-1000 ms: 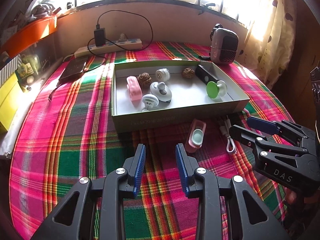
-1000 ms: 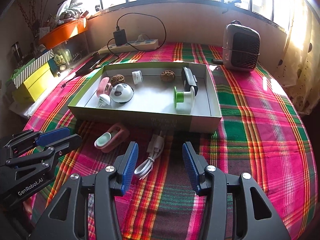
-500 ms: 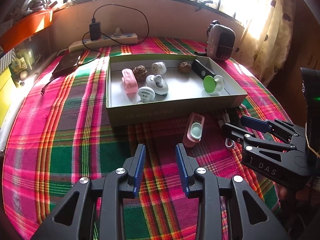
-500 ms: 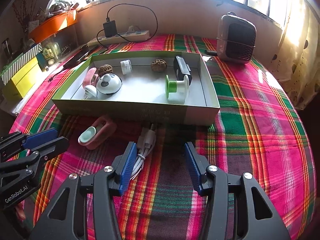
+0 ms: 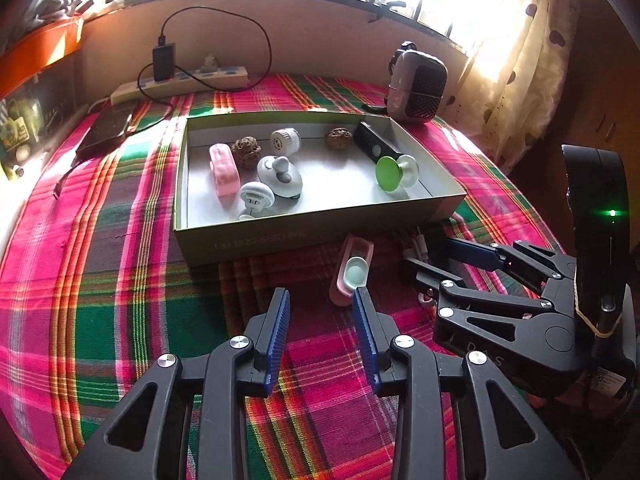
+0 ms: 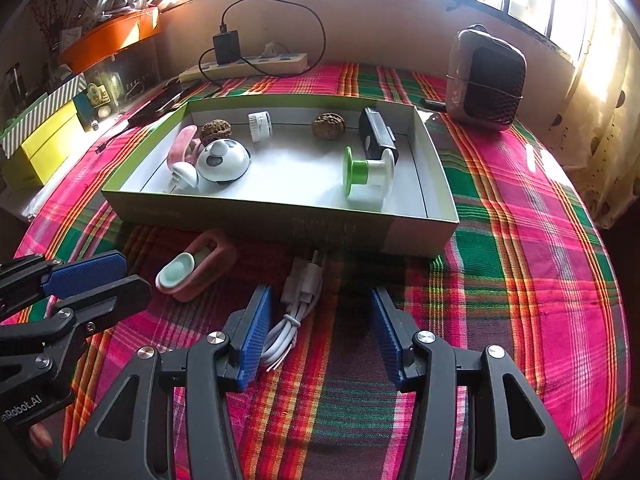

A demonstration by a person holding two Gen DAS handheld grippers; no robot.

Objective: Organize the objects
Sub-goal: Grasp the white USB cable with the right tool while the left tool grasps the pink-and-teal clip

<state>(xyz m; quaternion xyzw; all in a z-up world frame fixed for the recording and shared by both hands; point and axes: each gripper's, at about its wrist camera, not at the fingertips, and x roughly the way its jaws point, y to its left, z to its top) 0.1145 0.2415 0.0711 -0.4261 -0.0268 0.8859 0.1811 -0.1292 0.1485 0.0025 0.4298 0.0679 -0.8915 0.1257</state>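
The left gripper [image 5: 320,308] is opening with nothing between its jaws; the right gripper [image 6: 320,320] stands open over a white cable [image 6: 294,316], gripping nothing.

Both grippers point down, side by side. The left gripper [image 5: 320,300] is opening, empty; the right gripper [image 6: 320,300] gapes wider, empty.

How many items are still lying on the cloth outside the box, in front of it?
2. The pink holder lies before the box, ahead of the left gripper. The white cable lies beside it, at the right gripper. Nothing else shows there.
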